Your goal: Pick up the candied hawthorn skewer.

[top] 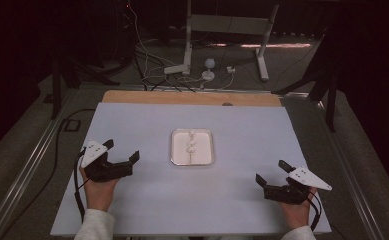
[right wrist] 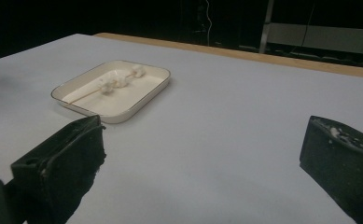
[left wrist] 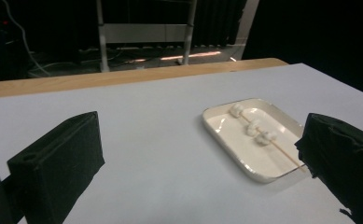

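Observation:
A white rectangular tray (top: 206, 150) (left wrist: 226, 140) (right wrist: 142, 95) lies at the middle of the pale table sheet. In it rests a thin wooden skewer (top: 191, 152) (left wrist: 286, 154) (right wrist: 83, 97) with three white marshmallow-like pieces (top: 192, 142) (left wrist: 254, 127) (right wrist: 118, 80) on it. My left gripper (top: 122, 151) (left wrist: 202, 158) rests at the left of the table, open, with nothing between its jaws. At the right, nearer the front edge, my right gripper (top: 272, 172) (right wrist: 207, 154) is open too and holds nothing. Both stand well apart from the tray.
A wooden tabletop edge (top: 192, 97) shows beyond the sheet. Behind the table stand a white metal frame (top: 227, 30), loose cables (top: 152, 65) and a small white lamp-like object (top: 209, 67) on the floor. Dark stand legs (top: 332, 95) rise at the right.

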`<state>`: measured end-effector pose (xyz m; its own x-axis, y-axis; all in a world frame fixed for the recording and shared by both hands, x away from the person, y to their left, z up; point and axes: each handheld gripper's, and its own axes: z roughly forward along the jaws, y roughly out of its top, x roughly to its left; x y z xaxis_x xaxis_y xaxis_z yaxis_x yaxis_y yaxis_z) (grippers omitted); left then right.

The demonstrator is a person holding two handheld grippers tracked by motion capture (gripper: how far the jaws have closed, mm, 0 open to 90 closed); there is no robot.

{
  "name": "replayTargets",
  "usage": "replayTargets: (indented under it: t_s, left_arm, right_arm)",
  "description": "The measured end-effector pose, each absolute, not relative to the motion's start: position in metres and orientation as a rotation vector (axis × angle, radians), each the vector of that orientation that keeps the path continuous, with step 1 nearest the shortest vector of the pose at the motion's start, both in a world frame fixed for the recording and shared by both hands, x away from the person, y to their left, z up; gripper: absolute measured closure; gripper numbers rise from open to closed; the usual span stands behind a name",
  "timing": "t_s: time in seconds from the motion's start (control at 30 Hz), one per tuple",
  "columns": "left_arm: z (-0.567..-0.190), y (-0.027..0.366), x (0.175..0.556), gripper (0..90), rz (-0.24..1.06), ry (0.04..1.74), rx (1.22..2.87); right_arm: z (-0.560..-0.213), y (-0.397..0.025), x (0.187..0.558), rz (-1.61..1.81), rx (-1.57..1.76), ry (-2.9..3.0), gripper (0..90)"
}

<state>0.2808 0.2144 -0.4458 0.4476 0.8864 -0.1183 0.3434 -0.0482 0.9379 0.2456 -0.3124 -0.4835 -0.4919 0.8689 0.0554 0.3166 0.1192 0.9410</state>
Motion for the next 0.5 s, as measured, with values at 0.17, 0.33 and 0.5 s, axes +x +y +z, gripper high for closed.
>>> replayTargets:
  t_s: [0.17,0.33,0.5]
  left_arm:
    - [-0.445,0.200,0.292,0.4,0.623,1.081,1.640]
    - [-0.449,0.185,0.301,0.4,0.606,1.077,1.669]
    - [-0.454,0.171,0.309,0.4,0.597,1.083,1.689]
  right_arm:
    - [-0.484,-0.313,0.246,1.371,1.147,1.878,0.0]
    - [-0.484,-0.313,0.246,1.368,1.149,1.880,0.0]
    - [-0.485,-0.313,0.247,1.366,1.149,1.882,0.0]
